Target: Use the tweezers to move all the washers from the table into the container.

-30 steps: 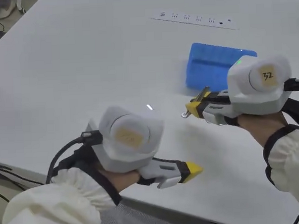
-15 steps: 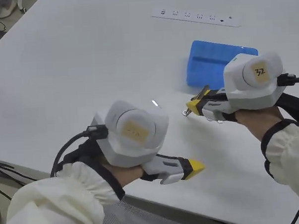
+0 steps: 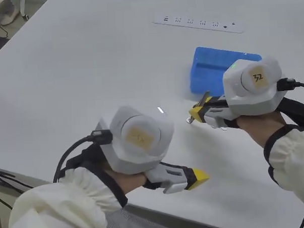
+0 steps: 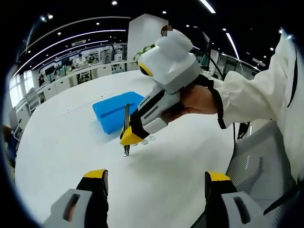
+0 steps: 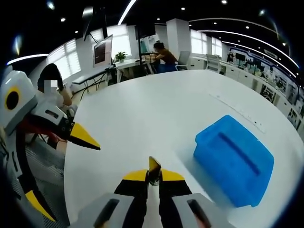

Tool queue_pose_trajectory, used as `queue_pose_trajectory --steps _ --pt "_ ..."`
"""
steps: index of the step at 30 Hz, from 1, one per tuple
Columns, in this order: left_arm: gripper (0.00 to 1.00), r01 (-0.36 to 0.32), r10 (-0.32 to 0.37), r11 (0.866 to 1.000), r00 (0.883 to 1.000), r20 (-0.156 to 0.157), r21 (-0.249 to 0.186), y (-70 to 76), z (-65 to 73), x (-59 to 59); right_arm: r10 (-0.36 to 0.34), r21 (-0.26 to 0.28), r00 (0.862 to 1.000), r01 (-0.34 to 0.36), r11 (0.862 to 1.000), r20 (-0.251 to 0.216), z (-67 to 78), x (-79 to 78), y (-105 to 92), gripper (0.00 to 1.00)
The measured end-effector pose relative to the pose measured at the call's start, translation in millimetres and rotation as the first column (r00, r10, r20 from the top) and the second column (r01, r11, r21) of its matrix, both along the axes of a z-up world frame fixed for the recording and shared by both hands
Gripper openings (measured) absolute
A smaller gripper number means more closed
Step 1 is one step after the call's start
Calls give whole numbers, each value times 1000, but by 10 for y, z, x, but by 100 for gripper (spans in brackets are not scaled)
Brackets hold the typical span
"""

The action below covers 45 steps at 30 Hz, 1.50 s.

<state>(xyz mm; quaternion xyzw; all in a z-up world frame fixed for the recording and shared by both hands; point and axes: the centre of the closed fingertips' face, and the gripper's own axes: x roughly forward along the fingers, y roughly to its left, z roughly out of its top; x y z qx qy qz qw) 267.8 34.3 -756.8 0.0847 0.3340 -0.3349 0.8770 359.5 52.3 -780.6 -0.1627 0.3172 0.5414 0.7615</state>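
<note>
One label [image 3: 258, 77] reading "32" tops the right tongs [image 3: 195, 112] clamping tweezers [image 3: 204, 98].

Blue container [image 3: 213, 71], white table [image 3: 89, 61]

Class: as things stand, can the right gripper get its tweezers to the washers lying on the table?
Probably yes. The right gripper is shut on the tweezers, whose tips point down at the table close beside the washers, with nothing between them.

Bright ceiling strips [image 4: 232, 39] cast soft shadows on the white table [image 3: 89, 71]; fisheye edges bend.
</note>
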Motion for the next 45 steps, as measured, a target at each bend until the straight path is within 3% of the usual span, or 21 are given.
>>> queue_pose_trajectory --steps 5,11,17,24,34,38,45 --pt "85 8 -8 1000 1000 5 16 22 0 19 37 -43 999 -36 998 19 2 -19 -8 3" --pt "84 13 -13 999 1000 8 30 53 16 58 48 -51 998 -47 998 31 77 -15 -57 3" --pt "83 8 -8 999 1000 17 31 75 42 106 51 -33 997 -50 998 52 241 21 -65 3" --pt "82 9 -10 999 1000 24 42 93 57 102 43 -15 997 -42 999 63 323 50 -54 3" --pt "82 2 -2 1000 1000 10 30 87 4 77 8 36 999 -10 999 43 439 136 -87 3" --pt "82 2 -2 1000 1000 13 27 83 8 93 -23 71 998 19 997 51 543 240 -92 3" --pt "82 8 -9 999 1000 16 32 90 7 117 -127 115 986 114 987 108 755 632 -152 3"
